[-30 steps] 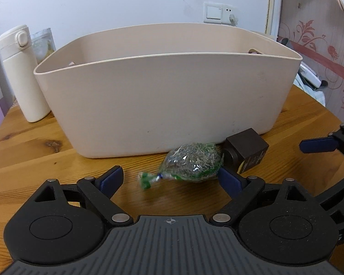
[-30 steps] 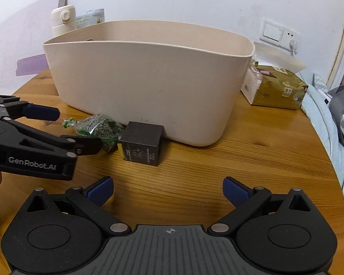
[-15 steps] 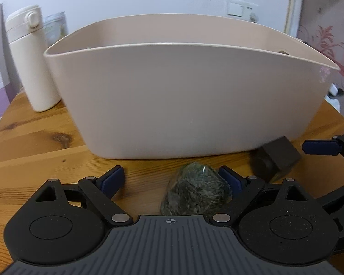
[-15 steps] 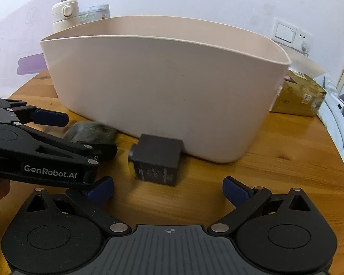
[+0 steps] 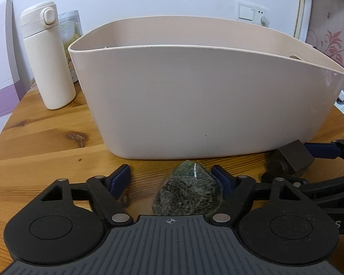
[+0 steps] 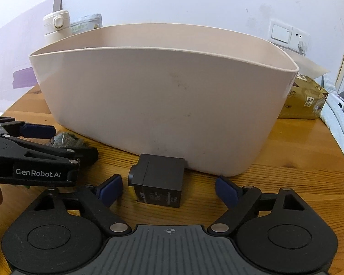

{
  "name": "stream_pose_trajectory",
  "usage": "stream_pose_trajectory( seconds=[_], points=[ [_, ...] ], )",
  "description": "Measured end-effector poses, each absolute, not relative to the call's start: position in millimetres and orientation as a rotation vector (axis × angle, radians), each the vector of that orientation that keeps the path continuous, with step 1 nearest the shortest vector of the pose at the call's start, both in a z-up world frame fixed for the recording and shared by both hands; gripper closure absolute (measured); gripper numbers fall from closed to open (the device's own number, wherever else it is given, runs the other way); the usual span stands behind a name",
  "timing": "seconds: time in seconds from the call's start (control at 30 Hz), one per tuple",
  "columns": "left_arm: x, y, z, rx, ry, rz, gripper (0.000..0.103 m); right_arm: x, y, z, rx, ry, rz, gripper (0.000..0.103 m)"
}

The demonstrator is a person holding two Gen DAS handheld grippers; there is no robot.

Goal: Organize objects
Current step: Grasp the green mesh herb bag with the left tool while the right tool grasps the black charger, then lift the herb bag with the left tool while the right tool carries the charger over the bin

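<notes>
Scene: beige tub (image 5: 208, 96) stands on the wooden counter (image 5: 45, 142), with two loose things at the foot of its near wall, a clear packet of dried leaves (image 5: 189, 193) and a dark cube-shaped box (image 6: 157, 181).

Left tongs (image 5: 172, 178): jaws have just been closing. The packet sits between them, hard against the right-hand pad (image 5: 222, 178), while a clear gap remains at the left-hand pad (image 5: 120, 178). Not yet clamped, so I call them apart.

Right tongs (image 6: 166, 189): jaws have also just been closing. The box lies between them, nearer the left pad, with bare wood showing on both sides. Apart, nothing gripped.

Nearer hand: each thing already has its own tongs around it; the left has the packet, the right has the box.

Packet, lie and axis: straight ahead of the left tongs and low in the view, its length running away from the camera toward the tub, so the jaws would close across its narrower width. Its tied end is hidden under the tongs body, so which way it points is, I think, toward the camera.

Box, lie and axis: squat, nearly cubic, no real long axis. A round stub sticks out on its left side, toward the left tongs (image 6: 45, 146). Its label faces the camera, its back close to the tub wall.

Deciding relation: packet sits off-centre to the right, so the left-hand pad has the farther way to travel.
</notes>
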State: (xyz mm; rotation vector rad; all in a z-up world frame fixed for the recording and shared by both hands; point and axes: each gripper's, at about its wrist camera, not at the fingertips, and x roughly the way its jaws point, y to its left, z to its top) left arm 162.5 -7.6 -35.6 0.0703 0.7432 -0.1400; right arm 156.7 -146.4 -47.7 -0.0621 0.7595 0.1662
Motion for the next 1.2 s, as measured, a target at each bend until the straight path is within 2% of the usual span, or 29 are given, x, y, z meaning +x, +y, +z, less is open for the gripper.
stream_pose_trajectory(
  seconds=[0.3,0.47,1.2],
  points=[
    [154.1,-9.6,-31.2,0.075,0.737,-0.160,0.052,153.9,-145.7,-43.2,-0.061,0.751,0.171,0.047],
    [150.7,-9.9,-29.0,0.077,0.742,-0.162,0.054,150.9,-145.7,-39.5,-0.067,0.750,0.184,0.059],
    [120.5,5.9,-13.0,0.071,0.740,-0.126,0.055,118.5,-164.0,-28.7,-0.004,0.754,0.192,0.061]
  ],
)
